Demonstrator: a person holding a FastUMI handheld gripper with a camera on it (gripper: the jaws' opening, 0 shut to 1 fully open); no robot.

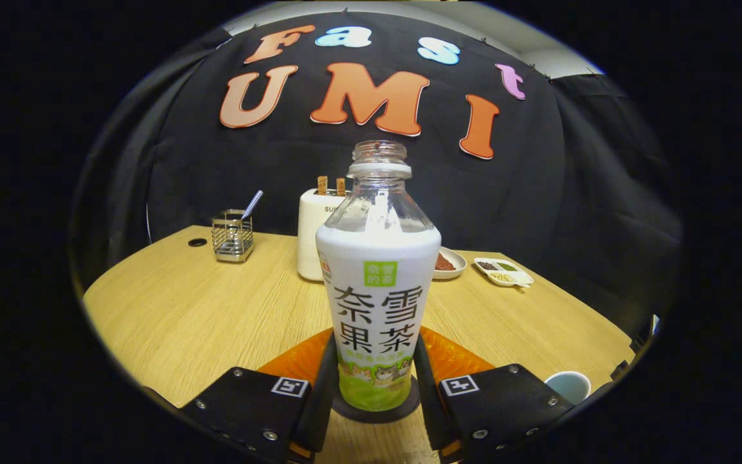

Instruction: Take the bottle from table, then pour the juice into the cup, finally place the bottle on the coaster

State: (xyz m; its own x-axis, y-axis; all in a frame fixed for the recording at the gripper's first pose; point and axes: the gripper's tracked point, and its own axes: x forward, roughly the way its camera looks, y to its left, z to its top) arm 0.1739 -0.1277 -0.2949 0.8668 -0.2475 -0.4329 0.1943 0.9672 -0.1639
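Observation:
A clear bottle (377,283) with a white and green label stands upright between my fingers, its cap off and its clear upper part showing no liquid. Its base rests on a dark round coaster (345,411), which lies on an orange mat (455,357). My gripper (376,364) is shut on the bottle's lower half, one finger pressed against each side. A pale cup (567,385) sits on the wooden table (190,322) to the right of the right finger.
Behind the bottle stands a white toaster (310,238) holding bread slices. A wire utensil holder (232,235) is at the back left. A plate with red food (448,263) and a sectioned dish (503,272) lie at the back right.

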